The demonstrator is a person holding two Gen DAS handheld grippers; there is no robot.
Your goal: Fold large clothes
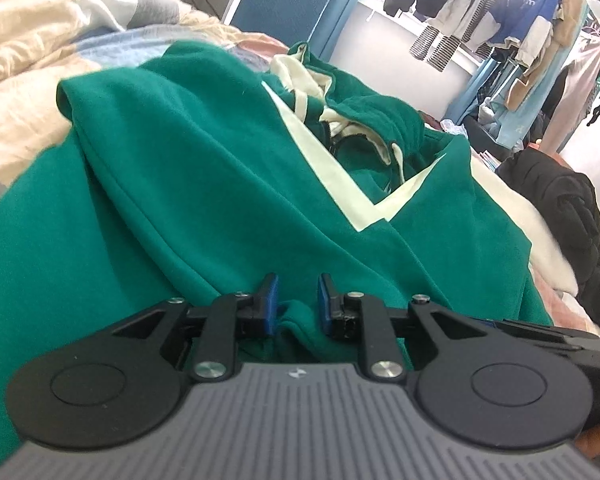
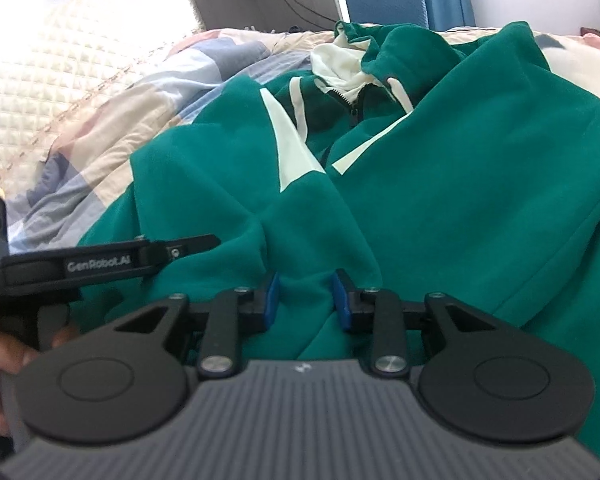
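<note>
A patchwork quilt in cream, blue and pink cloth (image 2: 100, 120) covered the bed, and the large green fleece zip hoodie with cream chevron panels (image 1: 204, 168) lay spread across it, hood at the far end and hem at the near edge. A rail of hanging garments (image 1: 520, 20) stood at the far right, well apart from the work area. No bin, basket or other container was in view, so nothing could be reported as contained. The right gripper (image 2: 306, 300) was clamped on a ridge of green fabric at the near hem, with cloth bunched between its blue pads (image 2: 273, 294). The left gripper (image 1: 298, 304) had its jaws narrowed around a fold of the same hem; fabric sat between the pads, but contact on both sides could not be confirmed. The left tool also appeared at the left of the right wrist view, just beside the right gripper. For a clean fold, both grips should presumably hold one layer edge each, keep the hem taut between them, and lift evenly toward the far end.
</note>
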